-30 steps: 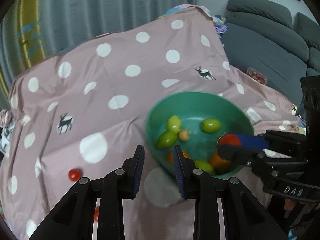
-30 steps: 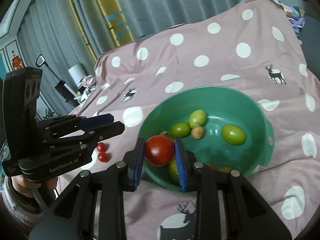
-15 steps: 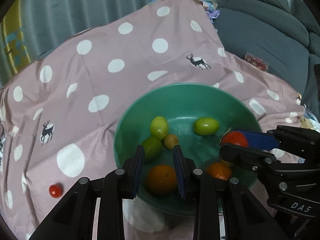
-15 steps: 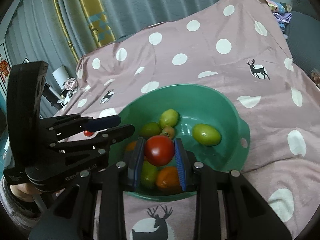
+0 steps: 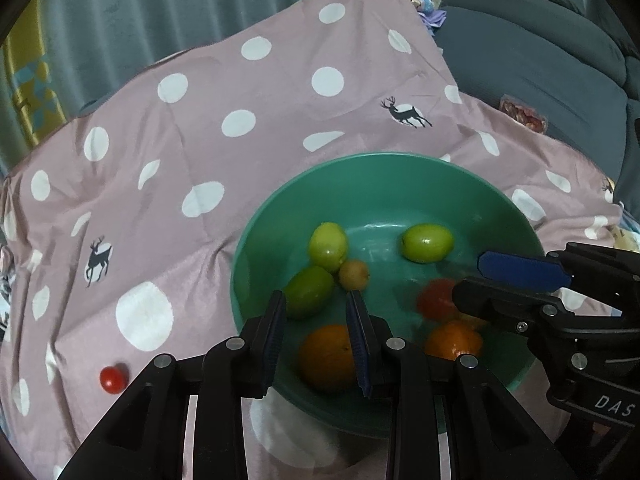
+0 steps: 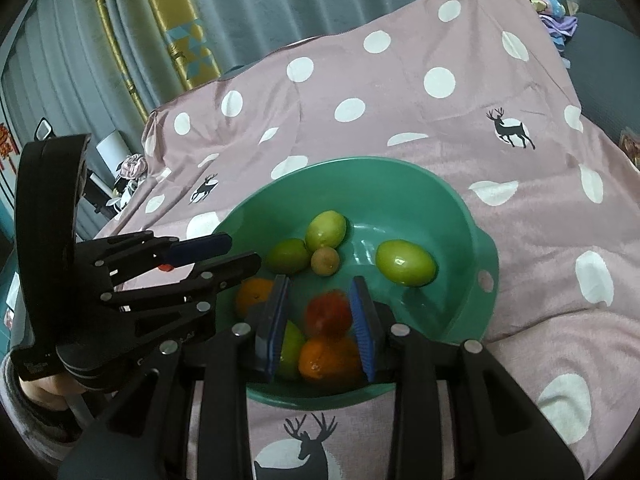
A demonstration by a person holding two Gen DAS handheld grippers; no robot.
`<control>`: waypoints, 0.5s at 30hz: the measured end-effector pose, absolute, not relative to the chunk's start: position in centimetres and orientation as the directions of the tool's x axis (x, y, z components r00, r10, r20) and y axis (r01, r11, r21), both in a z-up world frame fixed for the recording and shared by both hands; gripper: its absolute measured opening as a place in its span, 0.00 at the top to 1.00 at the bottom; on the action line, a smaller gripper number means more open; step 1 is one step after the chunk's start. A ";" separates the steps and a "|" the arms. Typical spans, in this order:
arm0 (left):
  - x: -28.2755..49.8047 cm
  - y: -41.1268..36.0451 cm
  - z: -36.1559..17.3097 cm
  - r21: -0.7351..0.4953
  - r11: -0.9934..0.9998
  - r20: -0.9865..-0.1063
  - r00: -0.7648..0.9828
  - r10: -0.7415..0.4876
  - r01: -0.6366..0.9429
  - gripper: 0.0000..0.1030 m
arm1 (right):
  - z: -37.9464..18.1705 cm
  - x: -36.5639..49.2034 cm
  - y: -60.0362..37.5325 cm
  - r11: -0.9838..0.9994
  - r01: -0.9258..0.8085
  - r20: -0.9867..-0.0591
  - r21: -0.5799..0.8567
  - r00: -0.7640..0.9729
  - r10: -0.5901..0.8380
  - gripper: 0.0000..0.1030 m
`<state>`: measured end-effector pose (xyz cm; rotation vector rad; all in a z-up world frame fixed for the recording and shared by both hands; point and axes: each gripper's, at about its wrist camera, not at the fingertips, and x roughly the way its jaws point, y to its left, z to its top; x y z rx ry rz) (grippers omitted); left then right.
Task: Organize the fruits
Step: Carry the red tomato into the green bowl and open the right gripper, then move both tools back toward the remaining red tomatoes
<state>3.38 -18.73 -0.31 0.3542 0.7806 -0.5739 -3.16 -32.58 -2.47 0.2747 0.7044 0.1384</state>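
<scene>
Since the earlier frames the right tongs have just been opening, and the tomato once pinched between their pads now shows blurred in the gap with the pads standing clear of it on both sides; judged from the blur, it is dropping or has just come free. Both tongs have also closed in over the bowl, which sits on a polka-dot cloth; what lies under the cloth cannot be told. In the left wrist view the tomato lies just below and inboard of the right tongs' tips, over the near right part of the bowl, beside one orange. Left tongs stand narrow and hold nothing; a second orange is seen through their gap but lies below in the bowl, not gripped. Three green fruits and one small tan fruit rest toward the bowl's middle and far side. One small red fruit remains on the cloth, well apart from the bowl toward the near left edge. That piece lies to the left of the left tongs, on the side away from the right tongs, so the left hand is judged the nearer for collecting it. Being round, it offers no long axis to align with. Risk noted: it may roll on the soft cloth when approached.
</scene>
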 end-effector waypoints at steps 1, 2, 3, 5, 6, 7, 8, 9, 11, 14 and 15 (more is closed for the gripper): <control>3.3 -18.7 -0.2 0.093 0.793 -0.740 0.575 -0.349 0.602 0.71 | -2.5 -3.2 -32.6 0.955 -0.028 -0.619 0.295 0.755 0.214 0.62; 3.3 -18.6 -0.2 0.094 0.795 -0.739 0.576 -0.348 0.600 0.69 | -2.4 -3.2 -32.6 0.955 -0.022 -0.620 0.296 0.756 0.209 0.57; 3.3 -18.5 0.0 0.093 0.798 -0.738 0.579 -0.347 0.596 0.59 | -2.3 -3.3 -32.7 0.954 -0.015 -0.618 0.298 0.759 0.205 0.53; 3.2 -18.2 0.3 0.094 0.805 -0.728 0.592 -0.346 0.586 0.41 | -2.2 -3.4 -32.7 0.953 -0.013 -0.614 0.303 0.762 0.206 0.52; 3.1 -18.0 0.4 0.096 0.808 -0.723 0.598 -0.345 0.582 0.34 | -2.1 -3.5 -32.7 0.953 -0.015 -0.612 0.303 0.764 0.207 0.52; 3.0 -17.8 0.7 0.094 0.811 -0.718 0.604 -0.346 0.577 0.33 | -2.0 -3.5 -32.7 0.953 -0.016 -0.610 0.301 0.765 0.206 0.52; 2.9 -17.7 0.9 0.093 0.814 -0.715 0.608 -0.346 0.573 0.33 | -1.9 -3.6 -32.7 0.954 -0.017 -0.609 0.300 0.766 0.205 0.52; 2.8 -17.5 1.2 0.093 0.816 -0.711 0.612 -0.346 0.570 0.33 | -1.8 -3.7 -32.6 0.954 -0.018 -0.607 0.300 0.768 0.206 0.52; 2.6 -17.2 1.5 0.098 0.820 -0.706 0.620 -0.343 0.564 0.33 | -1.6 -3.8 -32.5 0.953 -0.021 -0.602 0.301 0.771 0.207 0.51; 2.2 -16.7 2.0 0.107 0.826 -0.694 0.636 -0.337 0.554 0.33 | -1.2 -4.2 -32.3 0.953 -0.024 -0.595 0.302 0.776 0.208 0.50; 2.0 -16.5 2.3 0.110 0.828 -0.690 0.642 -0.334 0.549 0.33 | -1.0 -4.3 -32.3 0.953 -0.026 -0.593 0.302 0.778 0.209 0.49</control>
